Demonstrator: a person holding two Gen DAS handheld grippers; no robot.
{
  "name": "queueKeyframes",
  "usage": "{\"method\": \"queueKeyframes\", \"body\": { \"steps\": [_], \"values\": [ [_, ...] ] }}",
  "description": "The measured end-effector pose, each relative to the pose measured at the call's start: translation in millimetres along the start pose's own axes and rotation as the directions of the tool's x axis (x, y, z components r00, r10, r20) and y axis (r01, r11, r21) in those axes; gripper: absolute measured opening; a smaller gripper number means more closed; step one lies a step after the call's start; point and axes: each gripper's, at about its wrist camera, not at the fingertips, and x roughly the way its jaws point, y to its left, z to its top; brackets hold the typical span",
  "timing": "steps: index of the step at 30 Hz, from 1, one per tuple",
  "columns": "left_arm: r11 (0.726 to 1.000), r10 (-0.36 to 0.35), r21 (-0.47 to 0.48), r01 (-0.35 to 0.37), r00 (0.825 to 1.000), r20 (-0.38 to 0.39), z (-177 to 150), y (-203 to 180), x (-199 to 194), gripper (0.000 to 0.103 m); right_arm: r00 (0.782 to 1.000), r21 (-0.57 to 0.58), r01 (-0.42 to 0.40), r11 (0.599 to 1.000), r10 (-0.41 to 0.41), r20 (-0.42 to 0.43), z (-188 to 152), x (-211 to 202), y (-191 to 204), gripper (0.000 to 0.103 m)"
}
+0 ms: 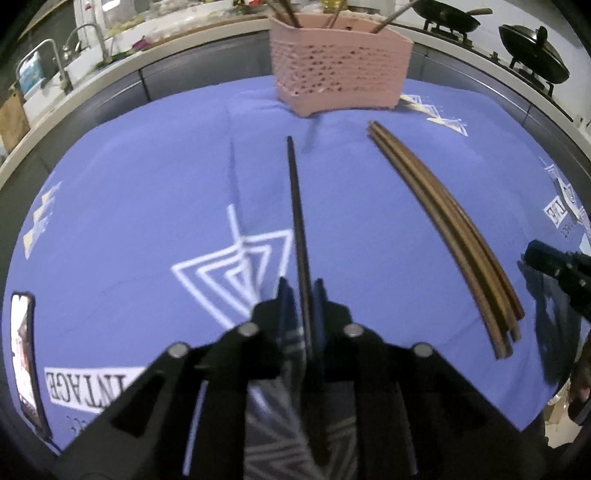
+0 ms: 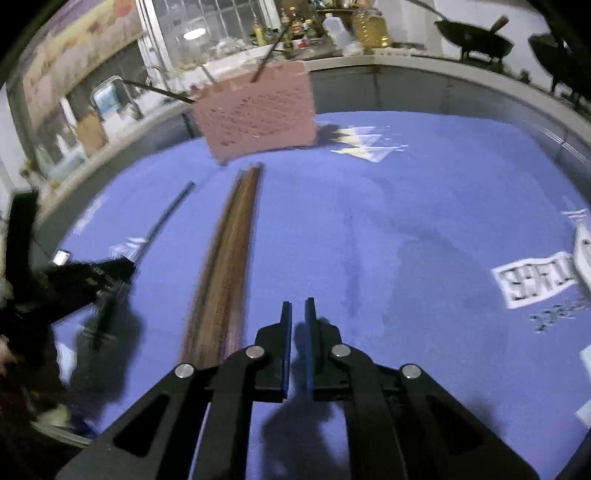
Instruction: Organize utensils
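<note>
My left gripper (image 1: 302, 286) is shut on a black chopstick (image 1: 296, 206) that points toward the pink perforated utensil basket (image 1: 340, 68) at the far side of the blue cloth (image 1: 147, 192). Several brown chopsticks (image 1: 450, 236) lie together on the cloth to its right. In the right wrist view my right gripper (image 2: 298, 304) hovers over the cloth, jaws nearly closed and empty, just right of the brown chopsticks (image 2: 229, 258). The left gripper (image 2: 92, 277) with the black chopstick (image 2: 166, 214) shows at the left, the basket (image 2: 258, 114) beyond. The basket holds several sticks.
A phone (image 1: 26, 358) lies at the cloth's left edge. A counter runs behind with a sink and taps (image 1: 55, 62) at left and two black woks (image 1: 532, 55) on a stove at right. Bottles (image 2: 365, 26) stand along the back.
</note>
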Motion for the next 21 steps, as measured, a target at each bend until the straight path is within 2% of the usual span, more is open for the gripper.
{"method": "queueKeyframes", "body": {
  "steps": [4,8,10,16,21],
  "values": [
    [1.000,-0.014,-0.011,0.014,1.000,-0.005,0.2,1.5,-1.2,0.016,0.998,-0.018,-0.052,0.998,0.052,-0.019,8.3,11.0,15.9,0.008],
    [0.999,-0.031,-0.015,0.031,1.000,-0.006,2.6,4.3,-0.2,0.016,0.998,-0.071,-0.030,0.997,0.026,-0.056,11.0,26.3,29.5,0.008],
    [0.999,-0.034,-0.014,0.034,0.999,-0.006,5.4,5.0,1.5,0.016,0.997,-0.075,-0.042,0.996,0.037,-0.067,11.4,29.8,32.9,0.008],
    [1.000,-0.029,0.003,0.029,1.000,-0.002,12.8,4.2,6.5,0.016,0.996,-0.106,-0.006,0.994,-0.004,-0.086,14.8,35.1,36.7,0.008],
    [1.000,-0.020,0.012,0.020,1.000,-0.004,28.9,7.2,16.1,0.016,0.993,-0.144,0.026,0.989,-0.041,-0.107,31.7,47.5,38.6,0.008]
  ]
}}
